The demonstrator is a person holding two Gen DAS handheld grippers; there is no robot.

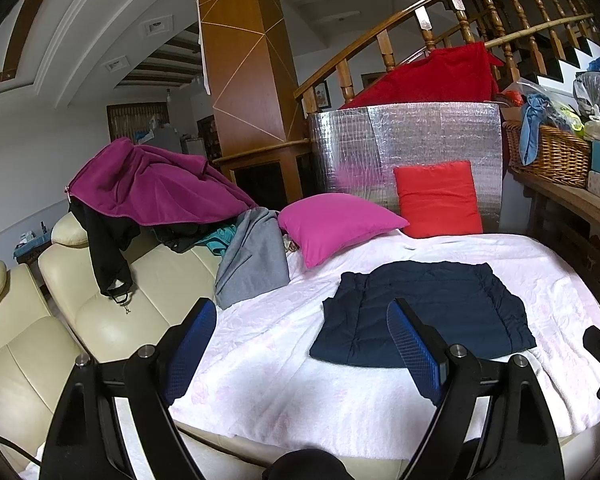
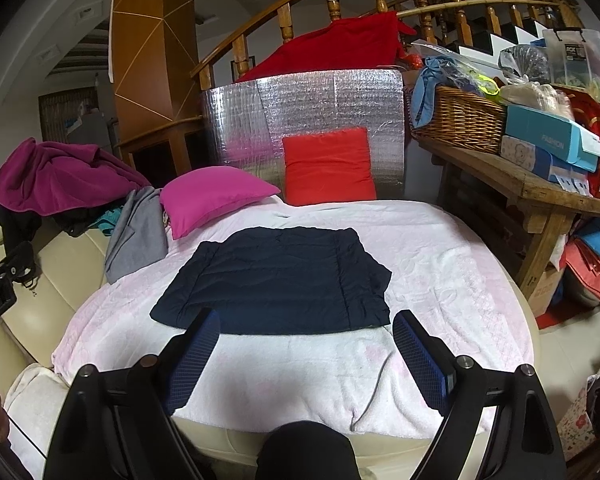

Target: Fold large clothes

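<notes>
Right wrist view: your right claw (image 2: pixel 306 356) hangs with jaws spread wide, holding nothing; the dark navy quilted garment (image 2: pixel 276 280) lies flat on the pale pink-white blanket (image 2: pixel 440 272) just ahead of the fingertips, its near hem between and slightly beyond the two blue pads (image 2: pixel 196 356). Apart, not touching.

Left wrist view: your left claw (image 1: pixel 300 344) is likewise wide open and empty. Garment (image 1: pixel 424 316) sits ahead and to the right of it; the right-hand pad overlaps the near hem in the picture, contact cannot be told.

Risks, as judged:
- Blanket is soft and rumpled. Pinch low at the hem and you will likely catch blanket with the garment, dragging both.
- Quilted fabric looks slick and puffy; a shallow bite may slip mid-fold, leaving a crooked edge.
- Right side of the garment is bunched; folding over it would trap a lump.
- Magenta square cushion (image 2: pixel 212 196) and grey cloth (image 2: pixel 140 232) lie near the far left corner; a wide sweep could snag them.
</notes>
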